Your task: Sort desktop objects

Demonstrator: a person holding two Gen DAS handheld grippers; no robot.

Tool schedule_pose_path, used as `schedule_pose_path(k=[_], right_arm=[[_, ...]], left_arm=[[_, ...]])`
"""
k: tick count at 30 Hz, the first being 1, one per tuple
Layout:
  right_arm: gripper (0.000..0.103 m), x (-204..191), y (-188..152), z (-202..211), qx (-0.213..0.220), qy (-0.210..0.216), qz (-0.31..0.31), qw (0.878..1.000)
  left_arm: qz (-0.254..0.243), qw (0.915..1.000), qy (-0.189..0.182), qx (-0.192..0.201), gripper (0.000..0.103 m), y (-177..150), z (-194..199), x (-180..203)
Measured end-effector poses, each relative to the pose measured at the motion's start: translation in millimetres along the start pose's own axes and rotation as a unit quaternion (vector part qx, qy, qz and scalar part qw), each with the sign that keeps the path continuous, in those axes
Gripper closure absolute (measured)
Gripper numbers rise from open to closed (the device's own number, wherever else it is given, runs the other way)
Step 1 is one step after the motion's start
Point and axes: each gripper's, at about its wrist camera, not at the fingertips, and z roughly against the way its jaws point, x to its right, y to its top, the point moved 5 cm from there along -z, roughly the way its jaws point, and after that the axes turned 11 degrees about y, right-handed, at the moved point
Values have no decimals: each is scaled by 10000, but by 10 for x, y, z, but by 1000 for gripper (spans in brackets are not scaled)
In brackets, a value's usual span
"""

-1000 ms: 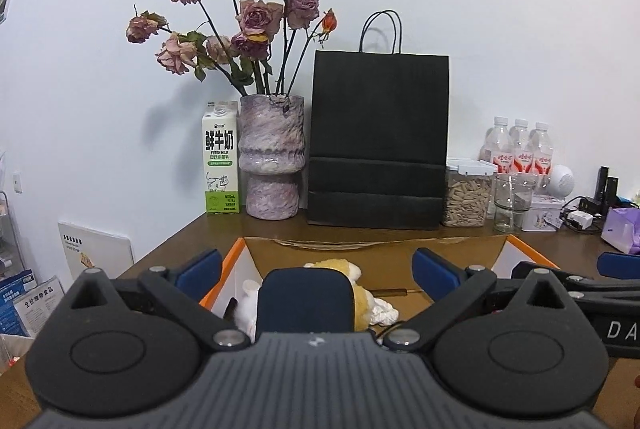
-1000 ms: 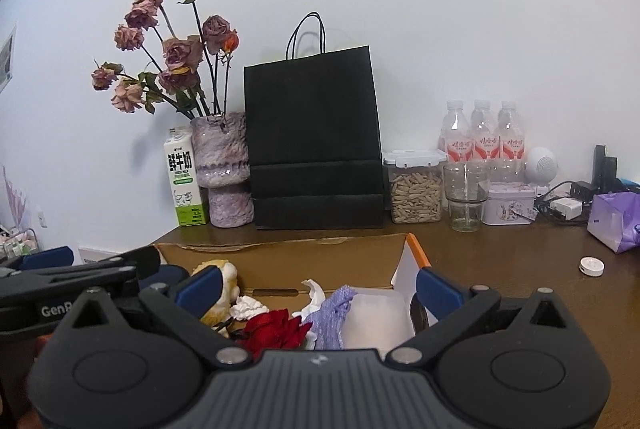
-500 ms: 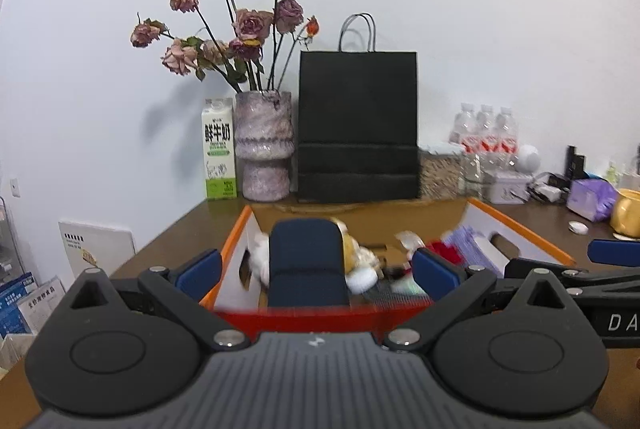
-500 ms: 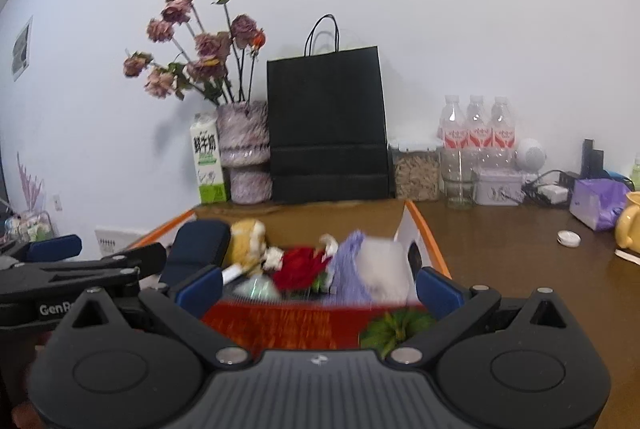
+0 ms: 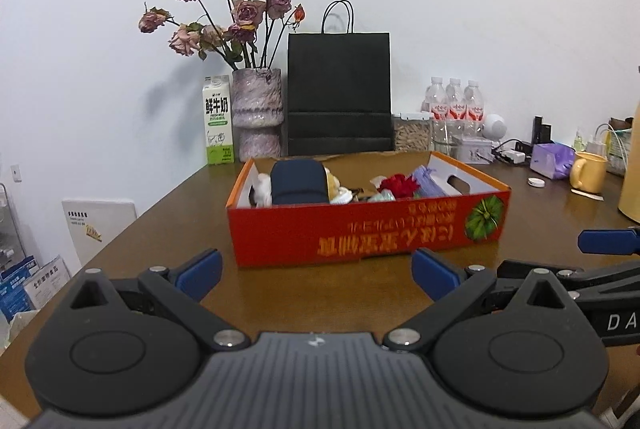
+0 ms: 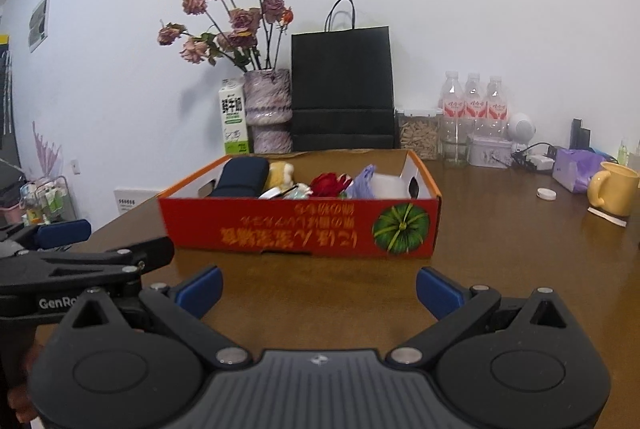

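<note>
Brown wood table (image 5: 288, 293) is holding a red box (image 5: 368, 233) in the middle. At the back, milk carton (image 5: 218, 121), vase (image 5: 257, 119), black bag (image 5: 339, 97) & 3 bottles (image 5: 454, 105) are standing. Yellow mug (image 5: 588, 173) is sitting at the right.

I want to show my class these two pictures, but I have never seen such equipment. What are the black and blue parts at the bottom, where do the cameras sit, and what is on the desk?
A person holds a two-fingered tool in each hand; a camera on each looks forward along its blue-tipped fingers. One picture comes from the left hand-held gripper, the other from the right hand-held gripper. Both are open and hold nothing. Ahead on the brown table stands a red cardboard box with a dark blue pouch, a red flower and other small items inside. Behind it stand a milk carton, a vase of dried roses and a black paper bag.
</note>
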Motion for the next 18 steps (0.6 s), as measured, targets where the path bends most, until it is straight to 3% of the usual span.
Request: schedule_pose_path(k=[8, 18], right_arm=[[0, -204, -150, 226, -209, 69, 50, 9997], [0, -247, -152, 277, -237, 48, 103, 9997]], left_arm=[[38, 9996, 110, -267, 0, -162, 281, -122], [44, 9994, 123, -332, 0, -179, 319, -146]])
